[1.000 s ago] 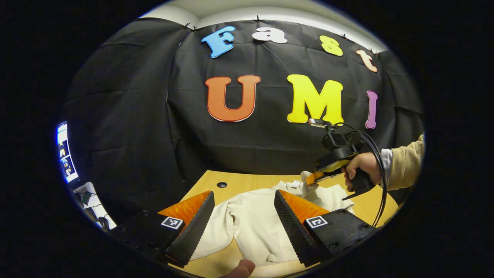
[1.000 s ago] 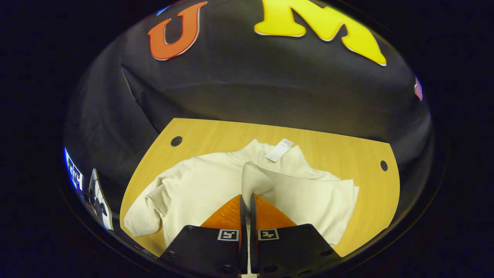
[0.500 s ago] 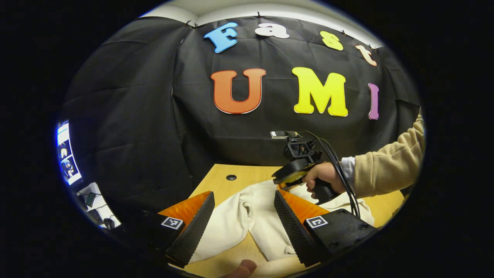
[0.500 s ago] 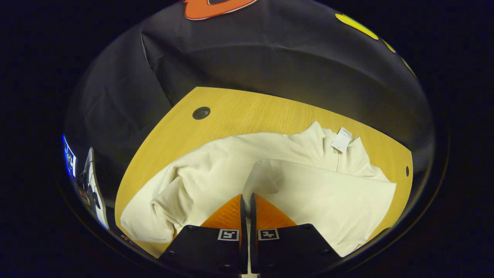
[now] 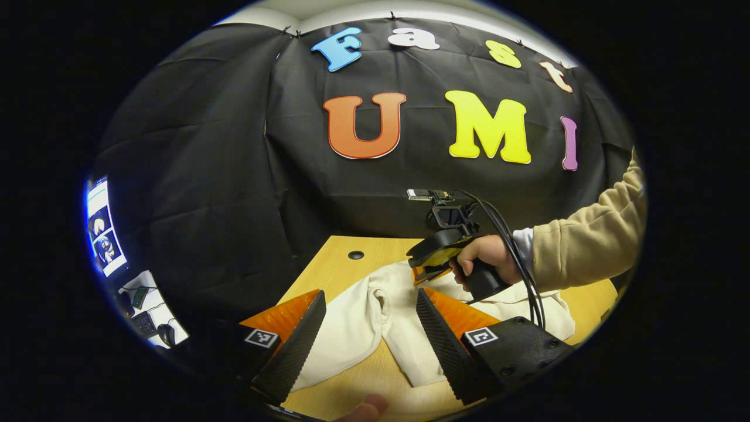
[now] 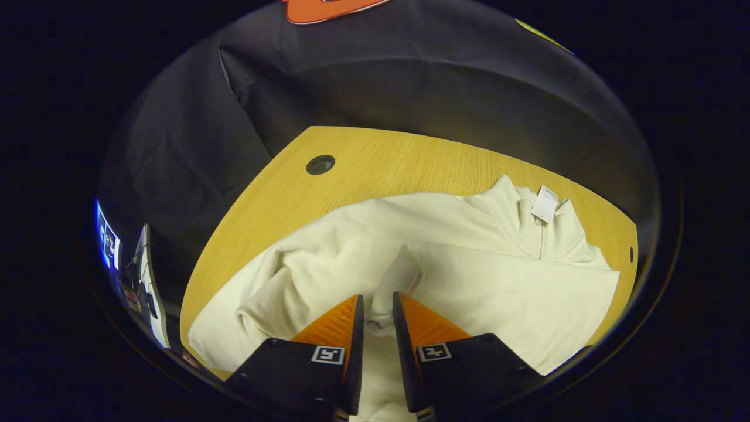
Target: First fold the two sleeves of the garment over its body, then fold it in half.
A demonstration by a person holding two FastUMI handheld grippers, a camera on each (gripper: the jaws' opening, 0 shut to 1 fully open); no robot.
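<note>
A pale wooden surface (image 6: 375, 161) carries a cream sweatshirt (image 6: 351, 234), which covers most of the wood from the near edge toward the far right corner; its near hem is cut off behind the right gripper (image 6: 378, 308) in the right gripper view. One sleeve (image 6: 498, 287) lies folded across the body, its cuff end sitting between the slightly parted jaws, and whether the fingers actually press on the cloth cannot be made out. The other sleeve (image 5: 357, 319) lies bunched toward the surface's left edge. In the left gripper view the left gripper (image 5: 370, 319) hangs above the near edge with its jaws spread wide and nothing between them, the bunched sleeve showing in the gap. Farther off there, a hand (image 5: 489, 258) in a tan sleeve (image 5: 586, 249) holds the right gripper down on the sweatshirt, its tips hidden by the left gripper's finger. A white neck label (image 6: 546, 203) sticks up at the collar; its print is too small to read. A dark round hole (image 6: 320, 164) sits near the far left corner.
</note>
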